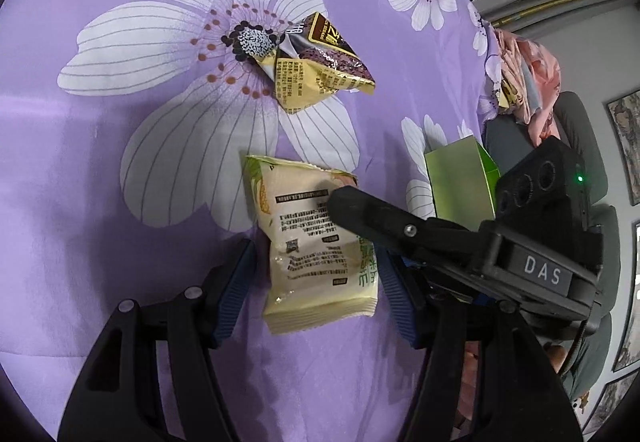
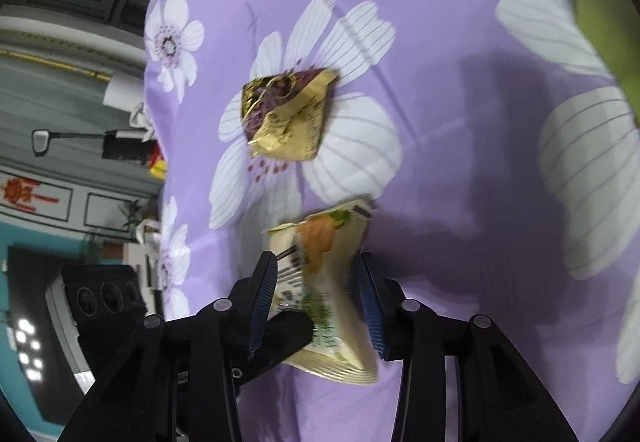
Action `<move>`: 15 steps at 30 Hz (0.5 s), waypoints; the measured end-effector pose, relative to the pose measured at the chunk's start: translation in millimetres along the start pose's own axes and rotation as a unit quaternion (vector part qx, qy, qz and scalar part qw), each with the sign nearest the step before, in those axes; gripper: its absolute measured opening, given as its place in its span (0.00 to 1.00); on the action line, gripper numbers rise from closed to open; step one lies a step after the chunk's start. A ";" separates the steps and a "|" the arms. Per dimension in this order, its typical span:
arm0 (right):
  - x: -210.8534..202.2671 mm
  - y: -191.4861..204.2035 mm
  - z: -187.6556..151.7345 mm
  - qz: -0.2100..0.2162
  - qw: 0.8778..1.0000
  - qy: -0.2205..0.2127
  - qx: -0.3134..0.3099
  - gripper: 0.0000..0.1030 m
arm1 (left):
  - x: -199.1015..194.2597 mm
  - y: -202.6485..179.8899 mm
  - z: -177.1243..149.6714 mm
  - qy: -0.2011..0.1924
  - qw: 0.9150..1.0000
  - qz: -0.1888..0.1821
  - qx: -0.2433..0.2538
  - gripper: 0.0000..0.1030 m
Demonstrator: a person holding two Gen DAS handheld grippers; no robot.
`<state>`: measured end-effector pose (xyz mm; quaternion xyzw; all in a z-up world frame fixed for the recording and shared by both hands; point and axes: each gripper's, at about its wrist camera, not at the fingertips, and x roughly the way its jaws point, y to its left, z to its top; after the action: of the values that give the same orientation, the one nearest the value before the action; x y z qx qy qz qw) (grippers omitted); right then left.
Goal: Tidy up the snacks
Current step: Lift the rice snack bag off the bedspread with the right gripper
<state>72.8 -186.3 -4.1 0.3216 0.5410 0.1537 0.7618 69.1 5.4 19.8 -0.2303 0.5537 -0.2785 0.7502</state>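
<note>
**Two grippers, one cream packet**

We see our right gripper [image 2: 316,298] clamping the cream snack packet [image 1: 316,246] above the purple floral cloth [image 1: 100,161]. Our left gripper [image 1: 316,278] straddles it, pads apart. A gold-brown packet [image 1: 320,61] lies beyond.

Your left wrist camera looks steeply down, close over the cream snack packet [image 1: 316,246]. Your right wrist camera views that packet [image 2: 324,290] from its opposite side, equally close. Both share the gold packet [image 1: 320,61] beyond it, on the purple floral cloth [image 1: 120,201].
</note>
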 end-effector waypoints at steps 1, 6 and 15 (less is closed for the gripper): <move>1.9 0.2 -0.2 0.004 1.000 0.004 0.000 0.40 | 0.1 0.8 -0.1 -0.001 1.000 0.001 0.001 0.53; 12.9 -0.9 -0.4 0.030 0.999 0.018 0.004 0.40 | 0.8 5.9 -0.2 -0.007 1.000 -0.003 -0.016 0.40; 2.6 12.3 -4.7 0.034 0.999 -0.008 -0.028 0.40 | -5.4 -13.6 -2.2 -0.034 0.999 0.001 0.023 0.35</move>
<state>70.9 -174.1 1.1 0.3191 0.5194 0.1919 0.7692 63.5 -1.1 31.9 -0.2213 0.5217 -0.2823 0.7741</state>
